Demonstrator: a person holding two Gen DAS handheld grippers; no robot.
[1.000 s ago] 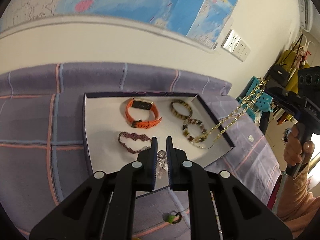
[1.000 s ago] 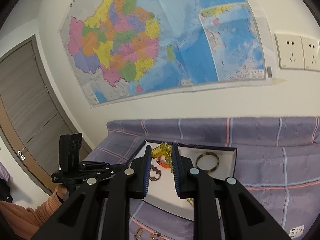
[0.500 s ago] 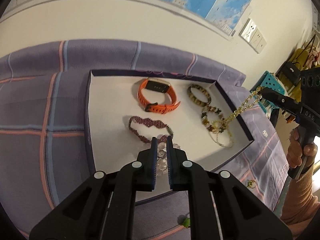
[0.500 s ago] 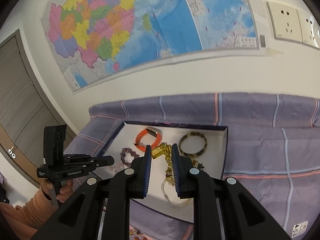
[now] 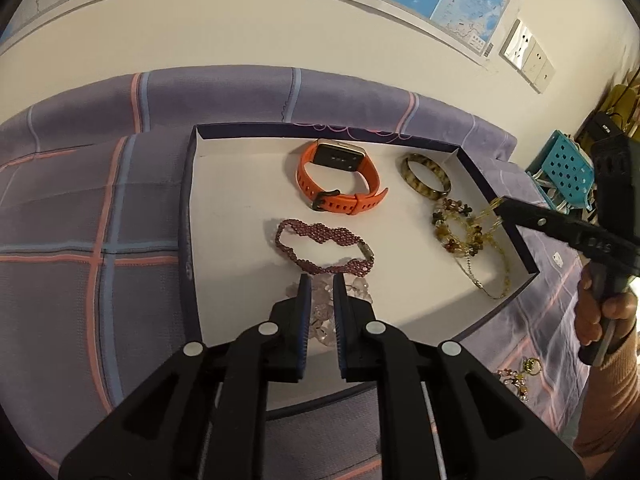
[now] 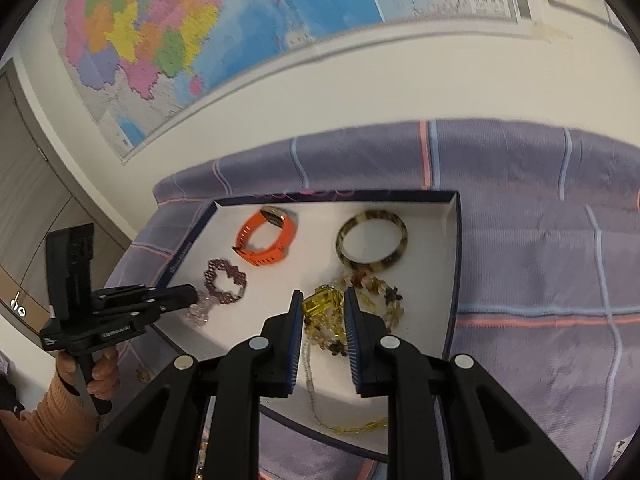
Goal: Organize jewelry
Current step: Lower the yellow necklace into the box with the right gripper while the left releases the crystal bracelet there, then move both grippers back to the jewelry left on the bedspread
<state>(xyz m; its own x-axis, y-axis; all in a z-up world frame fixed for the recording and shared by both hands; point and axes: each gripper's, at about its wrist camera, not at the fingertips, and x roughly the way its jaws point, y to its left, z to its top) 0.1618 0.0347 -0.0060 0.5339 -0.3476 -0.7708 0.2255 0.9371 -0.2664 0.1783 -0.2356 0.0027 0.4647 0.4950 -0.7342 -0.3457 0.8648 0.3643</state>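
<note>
My right gripper [image 6: 320, 312] pinches the gold necklace [image 6: 324, 306]; my left gripper [image 5: 319, 296], jaws nearly shut, holds pale beads [image 5: 322, 312]. Releasing here risks tangling chain with the flower bracelet [image 6: 376, 300].

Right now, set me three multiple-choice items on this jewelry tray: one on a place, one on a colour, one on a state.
1. Where does the bangle lie?
A. far right corner of the tray
B. on the blanket
C. inside the watch

2. What colour is the watch strap?
A. blue
B. orange
C. white

3. What does the right gripper hold?
A. nothing
B. the bangle
C. a yellow necklace

A, it lies near the tray's far right walls; B, the strap is orange; C, yellow links sit pinched between the pads.
</note>
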